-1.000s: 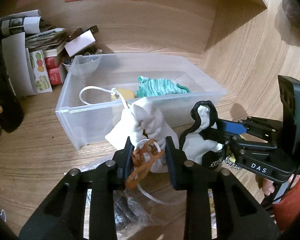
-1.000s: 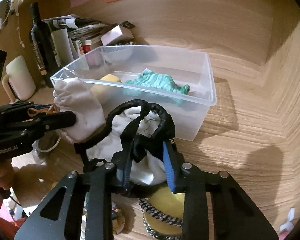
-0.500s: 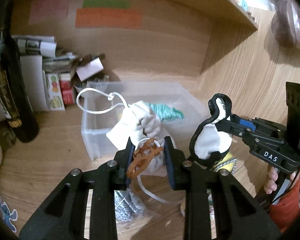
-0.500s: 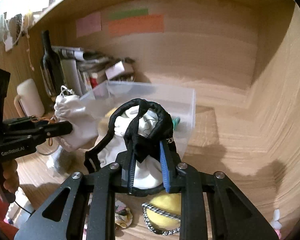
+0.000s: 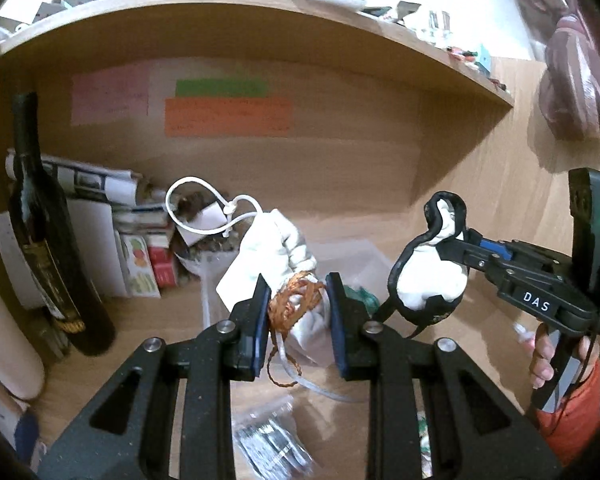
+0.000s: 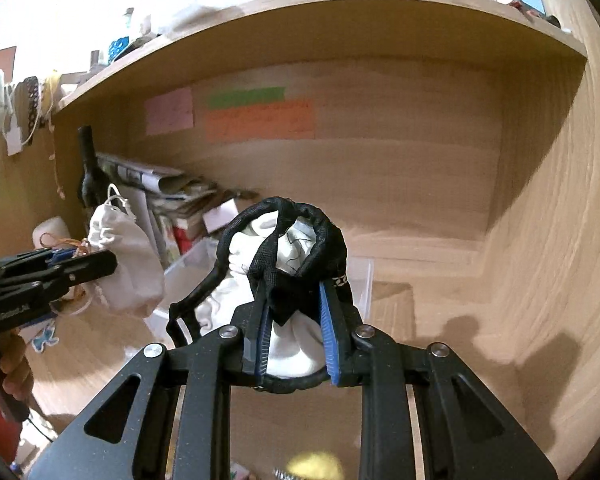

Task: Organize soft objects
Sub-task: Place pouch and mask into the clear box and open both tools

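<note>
My left gripper (image 5: 298, 300) is shut on a white drawstring pouch (image 5: 272, 256) with an orange-brown cord tangled at its neck, and holds it in the air. The pouch also shows in the right wrist view (image 6: 126, 264). My right gripper (image 6: 294, 312) is shut on a white cloth with black trim (image 6: 288, 248), also lifted; it shows in the left wrist view (image 5: 430, 280). The clear plastic bin (image 6: 360, 280) lies below and behind both items, mostly hidden.
A dark wine bottle (image 5: 48, 248) stands at the left beside stacked papers and small boxes (image 5: 140, 256). A wooden shelf (image 5: 260, 12) hangs overhead with a side wall at the right. A plastic bag of small items (image 5: 272, 440) lies on the desk below.
Both grippers have risen well above the desk with their items, and both views now tilt up toward the shelf. The bin has dropped low in both views.
</note>
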### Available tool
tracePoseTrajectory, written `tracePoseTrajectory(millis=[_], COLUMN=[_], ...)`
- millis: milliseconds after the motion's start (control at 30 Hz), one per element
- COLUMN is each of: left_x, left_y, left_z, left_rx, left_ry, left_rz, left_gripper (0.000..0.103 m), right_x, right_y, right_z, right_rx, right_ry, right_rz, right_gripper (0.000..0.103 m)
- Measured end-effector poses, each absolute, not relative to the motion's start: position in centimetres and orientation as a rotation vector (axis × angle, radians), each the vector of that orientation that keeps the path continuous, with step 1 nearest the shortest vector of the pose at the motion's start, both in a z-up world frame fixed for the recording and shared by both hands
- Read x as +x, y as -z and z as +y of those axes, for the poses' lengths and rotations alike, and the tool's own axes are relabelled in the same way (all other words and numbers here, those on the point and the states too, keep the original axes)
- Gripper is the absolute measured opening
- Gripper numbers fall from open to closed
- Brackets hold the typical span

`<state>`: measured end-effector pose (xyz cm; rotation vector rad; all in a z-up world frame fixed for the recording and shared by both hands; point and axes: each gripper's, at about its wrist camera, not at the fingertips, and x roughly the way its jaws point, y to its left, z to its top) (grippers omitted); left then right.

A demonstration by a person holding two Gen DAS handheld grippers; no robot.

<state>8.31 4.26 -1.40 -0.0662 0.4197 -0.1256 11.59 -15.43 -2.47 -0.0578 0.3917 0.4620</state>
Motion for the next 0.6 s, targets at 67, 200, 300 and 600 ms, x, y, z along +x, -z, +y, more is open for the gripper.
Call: tracePoseTrajectory(millis=[67,200,300,600], left_x=[9.2,11.3,12.7,16.4], left_y=[1.3,1.8,2.8,6.0], left_z=[4.7,5.3,5.4,5.5], left_rx=[-0.065,-0.063,-0.056,-0.056], left_ry=[0.110,0.096,0.096,0.101], left_rz=[0.421,0.452,0.497,0.620], left_gripper=[0.026,0.026,0.026,0.026], right_x=[12.1,13.2,14.2,17.8], right_y=[2.3,2.0,2.2,4.9], right_z=[-15.3,-15.0,-14.7,-13.1], right_rx=[-0.057,-0.059,-0.063,-0.098], right_ry=[-0.457,-0.441,-0.436,-0.432], right_rz=[0.386,0.379,0.390,0.491], right_gripper=[0.020,0.020,0.020,0.020])
